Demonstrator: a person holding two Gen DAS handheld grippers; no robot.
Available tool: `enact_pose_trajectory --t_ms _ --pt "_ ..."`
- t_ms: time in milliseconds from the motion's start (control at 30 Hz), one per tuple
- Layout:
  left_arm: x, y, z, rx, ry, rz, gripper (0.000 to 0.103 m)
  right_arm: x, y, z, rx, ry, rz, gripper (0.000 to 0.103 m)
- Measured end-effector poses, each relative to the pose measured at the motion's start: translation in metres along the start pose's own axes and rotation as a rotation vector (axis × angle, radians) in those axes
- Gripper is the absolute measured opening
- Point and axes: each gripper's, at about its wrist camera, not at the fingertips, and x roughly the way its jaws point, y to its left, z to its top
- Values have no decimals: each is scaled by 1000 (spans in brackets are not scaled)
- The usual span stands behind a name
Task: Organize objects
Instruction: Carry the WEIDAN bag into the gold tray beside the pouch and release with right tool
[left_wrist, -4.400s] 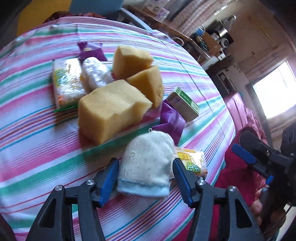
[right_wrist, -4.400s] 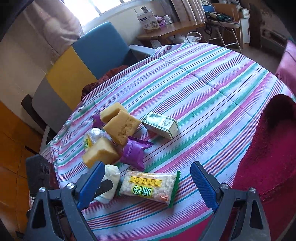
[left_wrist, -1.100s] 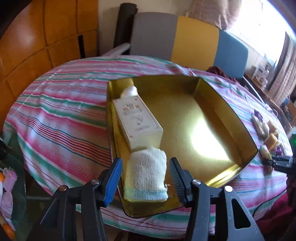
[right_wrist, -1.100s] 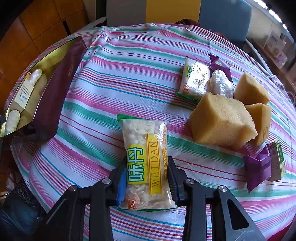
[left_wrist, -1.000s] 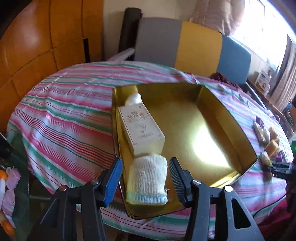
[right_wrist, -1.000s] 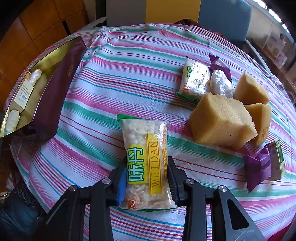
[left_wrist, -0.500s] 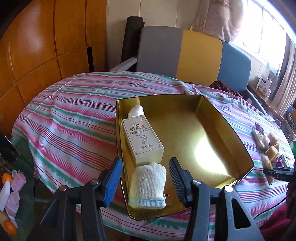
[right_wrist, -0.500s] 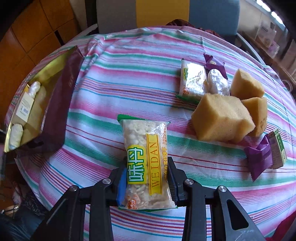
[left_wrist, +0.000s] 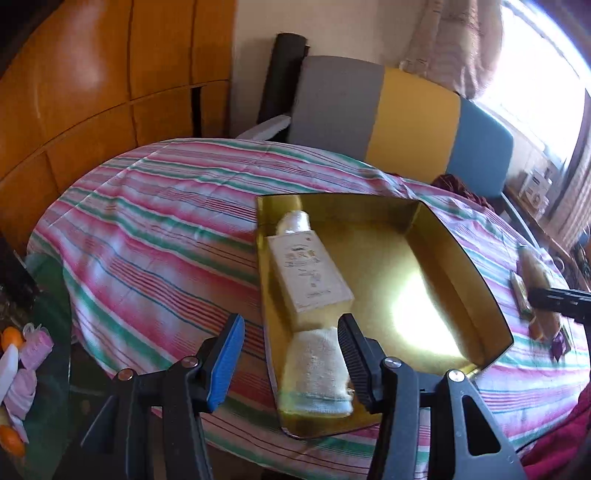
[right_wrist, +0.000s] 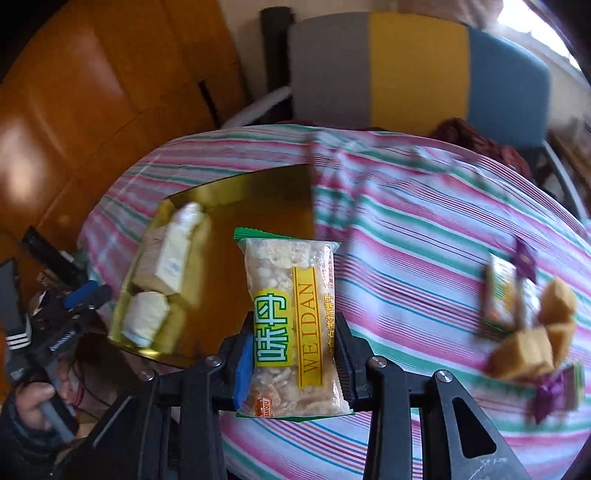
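My right gripper (right_wrist: 291, 354) is shut on a clear snack packet (right_wrist: 291, 314) with a yellow-green label, held in the air over the striped table by the near edge of the gold tray (right_wrist: 258, 192). In the left wrist view the gold tray (left_wrist: 461, 258) holds a cream box (left_wrist: 308, 273), a white rolled sock (left_wrist: 314, 369) at its near end and another white roll (left_wrist: 293, 221) at its far end. My left gripper (left_wrist: 288, 358) hangs open over the tray's near left corner. Its right finger is beside the sock and its left finger stands well clear.
Yellow sponges (right_wrist: 524, 350), foil packets (right_wrist: 498, 295) and purple wrappers (right_wrist: 550, 395) lie blurred on the right of the striped tablecloth (left_wrist: 166, 240). A grey, yellow and blue chair (left_wrist: 388, 110) stands behind the table. A hand (right_wrist: 33, 395) grips the left tool. Small items (left_wrist: 18, 369) sit below the table's left edge.
My right gripper has lifted the snack packet off the cloth and carried it left towards the gold tray. My left gripper has stayed about where it was, and the sock still lies in the tray.
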Motion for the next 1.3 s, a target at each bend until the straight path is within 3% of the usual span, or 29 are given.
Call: enact_pose_trajectory --t_ms 200,433,533,633,833,967,1033,1300 --pt "0 26 -1 -63 -3 31 53 59 64 20 -90 113 23 39" --pt "4 41 -6 -99 11 30 53 129 107 10 -129 272 -28 39" --pt "7 45 -7 -110 13 27 53 136 123 0 -140 300 32 41" --pt "9 46 -7 -114 19 26 53 136 135 -5 -151 299 110 50" --pt "7 43 -7 -103 12 25 53 134 134 -9 -132 275 148 50" --pt "4 38 -5 -85 3 23 53 122 125 -7 -105 232 158 55" --pt "2 34 -4 -73 -2 24 53 114 120 -7 -93 203 155 63" --pt "-7 16 -4 -21 -17 18 53 99 119 -2 -93 126 106 66"
